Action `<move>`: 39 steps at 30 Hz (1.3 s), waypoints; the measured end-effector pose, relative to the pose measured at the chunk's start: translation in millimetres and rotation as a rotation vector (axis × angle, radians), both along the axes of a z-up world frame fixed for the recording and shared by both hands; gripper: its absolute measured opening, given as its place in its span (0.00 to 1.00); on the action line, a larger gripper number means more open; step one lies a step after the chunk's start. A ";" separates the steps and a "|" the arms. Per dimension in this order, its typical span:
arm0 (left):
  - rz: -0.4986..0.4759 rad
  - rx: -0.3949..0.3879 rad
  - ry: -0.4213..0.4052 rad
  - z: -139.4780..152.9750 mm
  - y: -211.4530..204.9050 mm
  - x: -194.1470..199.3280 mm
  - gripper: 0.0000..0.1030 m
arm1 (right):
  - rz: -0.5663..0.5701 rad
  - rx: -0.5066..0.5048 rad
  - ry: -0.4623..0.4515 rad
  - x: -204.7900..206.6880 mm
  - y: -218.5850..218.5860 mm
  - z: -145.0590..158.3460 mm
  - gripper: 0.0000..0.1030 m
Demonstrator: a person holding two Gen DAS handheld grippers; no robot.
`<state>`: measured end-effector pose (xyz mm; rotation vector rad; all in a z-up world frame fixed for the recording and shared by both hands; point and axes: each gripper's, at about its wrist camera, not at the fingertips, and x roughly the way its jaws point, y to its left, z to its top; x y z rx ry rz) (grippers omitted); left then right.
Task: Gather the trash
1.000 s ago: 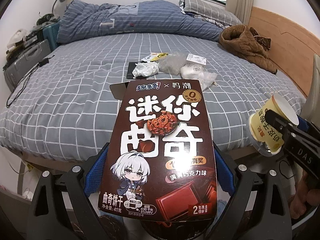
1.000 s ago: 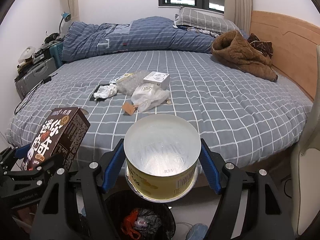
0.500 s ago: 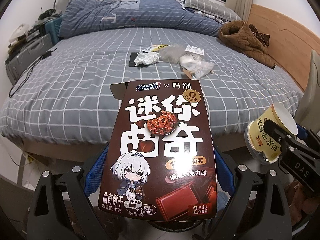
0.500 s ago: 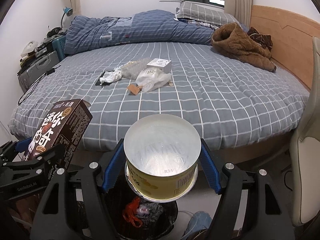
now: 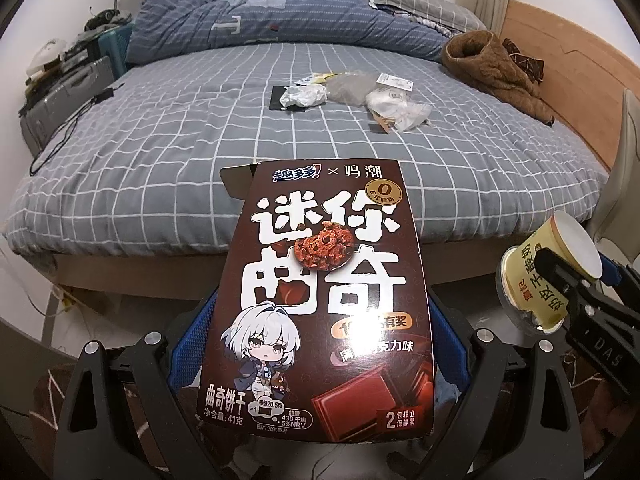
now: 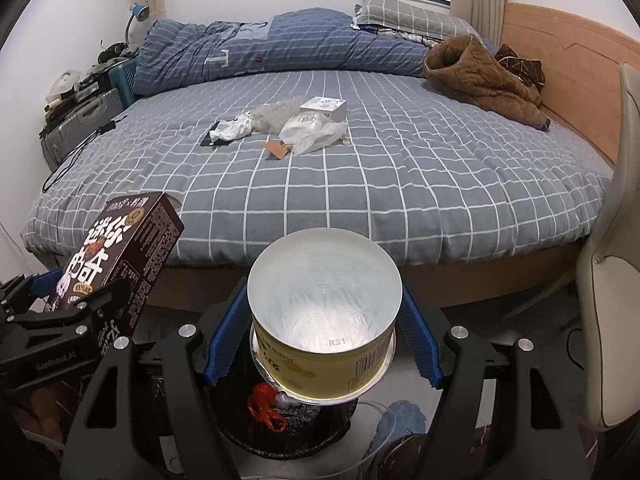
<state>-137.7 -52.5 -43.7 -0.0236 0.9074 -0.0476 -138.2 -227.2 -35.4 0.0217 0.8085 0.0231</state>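
The right gripper (image 6: 324, 344) is clamped on the yellow cup (image 6: 324, 320), its blue pads pressed against the cup's sides, with the cup's bottom facing the camera. The cup sits directly above the trash bin (image 6: 280, 420), whose black liner already holds a red scrap. The left gripper (image 5: 320, 344) is clamped on the cookie box (image 5: 324, 300), held upright by its lower half; in the right wrist view the box lies left of the bin, not above its mouth.

Step in hand, as judged: deposit both items in the bin.

1. Centre the cup over the bin opening before widening the jaws (the cup is light and may bounce off the rim).
2. Release from low over the bin, then draw the right gripper clear.
3. Bring the box across until it is over the bin mouth. Tip its long axis downward so it enters end first; its open top flap could catch the liner.

Beyond the bin, on the bed (image 6: 400, 200), remaining trash lies near the middle: a crumpled white wrapper (image 6: 232, 130), a plastic bag (image 6: 314, 134), a small white box (image 6: 323, 108) and a brown tag (image 6: 276, 148). These are well apart from the bin.
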 end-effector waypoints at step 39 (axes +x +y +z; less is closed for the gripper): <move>-0.035 0.022 0.258 -133.1 -26.0 31.4 0.87 | 0.000 -0.041 0.263 24.5 -12.8 -118.2 0.66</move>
